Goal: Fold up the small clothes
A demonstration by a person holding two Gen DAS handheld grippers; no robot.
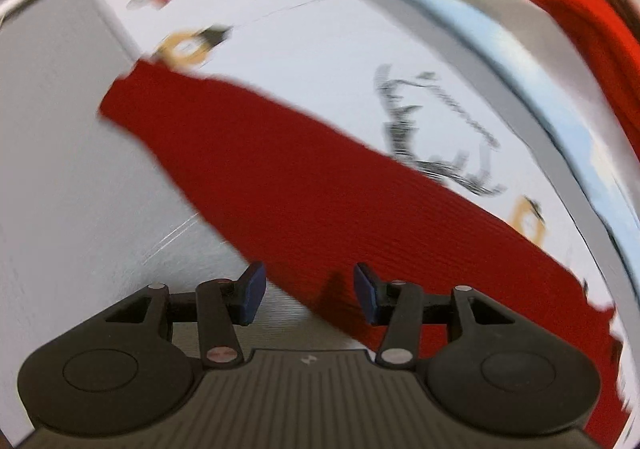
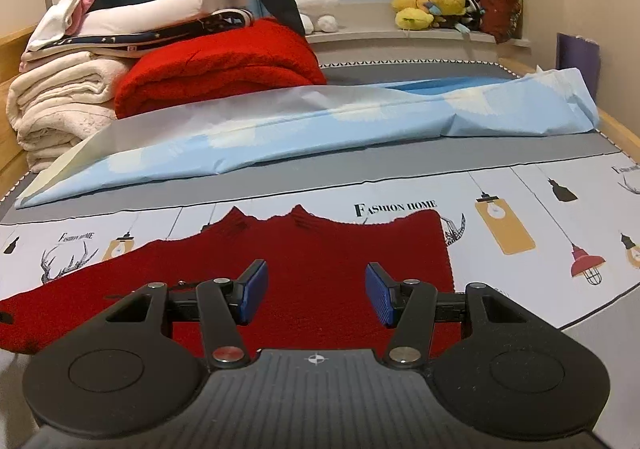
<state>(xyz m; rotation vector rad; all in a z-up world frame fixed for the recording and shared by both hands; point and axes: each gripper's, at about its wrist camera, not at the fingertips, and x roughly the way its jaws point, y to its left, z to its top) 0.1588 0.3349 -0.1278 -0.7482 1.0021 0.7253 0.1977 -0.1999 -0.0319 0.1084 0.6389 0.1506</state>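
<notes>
The left gripper [image 1: 308,295] hangs over one sleeve of the red sweater [image 2: 304,261], jaws wide, holding nothing. The sweater lies flat on the white printed sheet [image 2: 540,217]. The right gripper [image 2: 316,295] hangs above its middle, jaws wide and empty too.

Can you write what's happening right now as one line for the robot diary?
stage: reaching | left claw: open over red sweater sleeve | right claw: open over sweater body | sweater: flat on printed sheet, unfolded
</notes>
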